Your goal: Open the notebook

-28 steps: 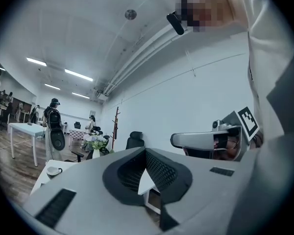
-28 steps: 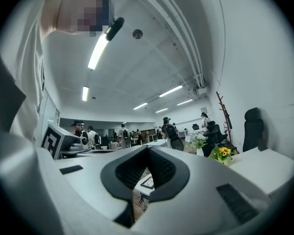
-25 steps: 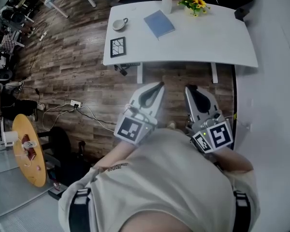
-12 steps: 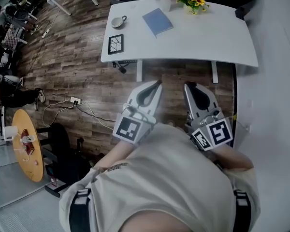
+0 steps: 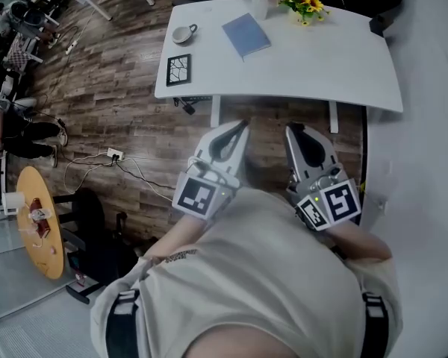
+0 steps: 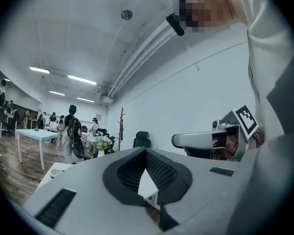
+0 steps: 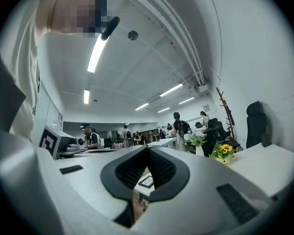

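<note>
A closed blue notebook (image 5: 246, 36) lies flat on the white table (image 5: 321, 66), towards its far left part. Both grippers are held level over the wooden floor, short of the table's near edge and well apart from the notebook. In the head view my left gripper (image 5: 243, 125) has its jaws together with nothing in them, and the left gripper view shows the same left gripper (image 6: 146, 150). My right gripper (image 5: 293, 130) is beside it, also shut and empty, as the right gripper (image 7: 148, 148) is in its own view. The notebook does not show in either gripper view.
On the table stand a white cup on a saucer (image 5: 184, 33), a black framed square (image 5: 179, 70), a white vase (image 5: 260, 4) and sunflowers (image 5: 302, 4). Cables and a power strip (image 5: 116, 155) lie on the floor at the left. A white wall (image 5: 433, 162) runs along the right.
Both grippers have edged slightly closer to the table's near edge. Their jaws have stayed shut.
</note>
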A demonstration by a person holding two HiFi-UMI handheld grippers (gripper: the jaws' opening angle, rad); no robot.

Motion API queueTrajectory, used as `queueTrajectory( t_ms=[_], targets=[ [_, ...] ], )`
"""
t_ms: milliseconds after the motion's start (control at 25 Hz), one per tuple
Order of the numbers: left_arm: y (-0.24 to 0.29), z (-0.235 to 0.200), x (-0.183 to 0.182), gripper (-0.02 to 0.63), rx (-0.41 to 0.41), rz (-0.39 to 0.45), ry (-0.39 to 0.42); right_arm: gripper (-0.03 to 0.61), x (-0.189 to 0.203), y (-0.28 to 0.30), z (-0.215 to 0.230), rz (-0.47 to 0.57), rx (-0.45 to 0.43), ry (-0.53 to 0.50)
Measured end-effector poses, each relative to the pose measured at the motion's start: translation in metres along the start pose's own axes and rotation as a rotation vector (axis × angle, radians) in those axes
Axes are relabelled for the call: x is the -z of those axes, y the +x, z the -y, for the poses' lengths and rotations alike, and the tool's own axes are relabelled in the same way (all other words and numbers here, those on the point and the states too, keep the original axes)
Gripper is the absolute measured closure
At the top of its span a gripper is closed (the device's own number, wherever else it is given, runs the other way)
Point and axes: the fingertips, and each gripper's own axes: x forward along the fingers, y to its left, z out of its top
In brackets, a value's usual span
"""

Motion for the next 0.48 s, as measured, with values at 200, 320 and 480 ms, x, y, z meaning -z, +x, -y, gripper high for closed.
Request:
queueTrajectory(
  t_ms=[200,320,480],
  targets=[
    [0.022,-0.027,0.004,0.614,0.011,0.000,-0.003,0.575,0.004,0.027,0.016,-0.013,0.014,0.002],
    [0.036,-0.046,0.005,0.614,0.018,-0.001,-0.008,0.575,0.007,0.048,0.024,-0.027,0.019,0.006],
    [0.052,-0.073,0.005,0.614,0.028,-0.009,-0.023,0.575,0.009,0.080,0.036,-0.041,0.029,0.015]
  ],
)
